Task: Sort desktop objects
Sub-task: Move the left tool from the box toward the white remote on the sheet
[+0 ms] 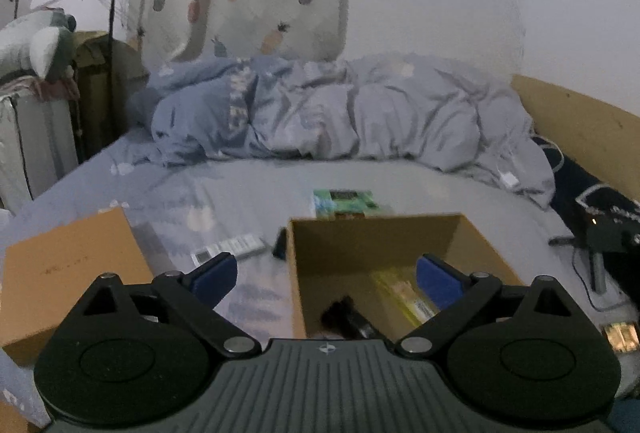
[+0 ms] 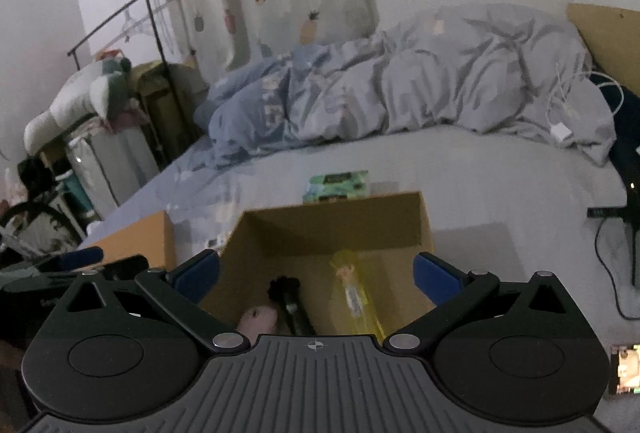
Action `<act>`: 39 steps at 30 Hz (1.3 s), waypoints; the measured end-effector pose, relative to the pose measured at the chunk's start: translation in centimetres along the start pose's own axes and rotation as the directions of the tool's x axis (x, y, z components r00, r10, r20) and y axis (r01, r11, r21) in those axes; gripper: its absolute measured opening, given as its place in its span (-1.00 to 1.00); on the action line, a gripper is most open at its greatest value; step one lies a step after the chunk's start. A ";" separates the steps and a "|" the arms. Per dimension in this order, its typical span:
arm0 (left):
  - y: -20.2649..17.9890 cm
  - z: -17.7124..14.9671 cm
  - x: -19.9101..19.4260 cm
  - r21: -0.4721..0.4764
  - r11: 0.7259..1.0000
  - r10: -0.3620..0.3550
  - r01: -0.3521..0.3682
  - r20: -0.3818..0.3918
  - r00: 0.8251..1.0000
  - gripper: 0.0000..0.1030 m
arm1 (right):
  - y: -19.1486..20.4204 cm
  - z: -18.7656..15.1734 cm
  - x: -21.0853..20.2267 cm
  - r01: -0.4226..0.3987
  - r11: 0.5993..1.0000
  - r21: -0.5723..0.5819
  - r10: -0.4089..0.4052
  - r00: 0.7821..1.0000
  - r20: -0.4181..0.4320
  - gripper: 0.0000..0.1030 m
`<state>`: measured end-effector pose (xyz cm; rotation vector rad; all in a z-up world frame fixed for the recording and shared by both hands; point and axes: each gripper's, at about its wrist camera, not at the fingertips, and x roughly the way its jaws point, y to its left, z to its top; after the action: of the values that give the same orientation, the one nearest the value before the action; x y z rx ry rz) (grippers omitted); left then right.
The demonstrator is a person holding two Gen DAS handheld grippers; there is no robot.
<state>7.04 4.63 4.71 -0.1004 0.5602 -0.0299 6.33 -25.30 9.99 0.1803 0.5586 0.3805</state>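
Note:
An open cardboard box [image 1: 476, 245] [image 2: 400, 221] sits on the bed in front of both grippers. Inside lie a yellow packaged item [image 1: 404, 297] [image 2: 356, 293], a black object [image 1: 348, 317] [image 2: 290, 297] and a pinkish item [image 2: 258, 319]. My left gripper [image 1: 326, 279] is open and empty, over the box's left wall. My right gripper [image 2: 316, 275] is open and empty, above the box's opening. A green packet [image 1: 344, 201] [image 2: 338, 185] lies behind the box. A white remote-like item [image 1: 230, 247] lies to the box's left.
A closed cardboard box [image 1: 72, 273] [image 2: 144, 237] sits at the left. A crumpled blue duvet [image 1: 340, 113] fills the back of the bed. A black device with cables [image 1: 608, 229] lies at the right edge. A small printed item [image 2: 626, 369] lies at the lower right.

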 end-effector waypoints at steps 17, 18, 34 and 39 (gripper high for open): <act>4.4 5.1 2.5 0.053 0.995 0.074 -0.084 0.163 0.984 1.00 | 2.3 5.2 4.9 -0.025 0.998 -0.057 0.024 1.000 -0.013 1.00; 4.7 5.2 2.9 0.055 0.995 0.078 -0.087 0.158 0.984 1.00 | 2.5 5.3 5.2 -0.026 0.998 -0.061 0.025 0.999 -0.021 1.00; 9.4 5.4 10.8 0.018 0.996 0.090 -0.091 0.067 0.994 1.00 | 3.1 5.3 11.5 -0.030 0.998 -0.050 0.025 0.994 -0.103 1.00; 10.4 5.6 13.7 0.012 0.996 0.090 -0.091 0.047 0.995 1.00 | 3.1 5.7 13.6 -0.026 0.999 -0.037 0.022 0.993 -0.118 1.00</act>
<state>21.61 14.65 1.13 -0.0616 0.5175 0.0564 19.15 -17.39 9.06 0.1284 0.6647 0.4269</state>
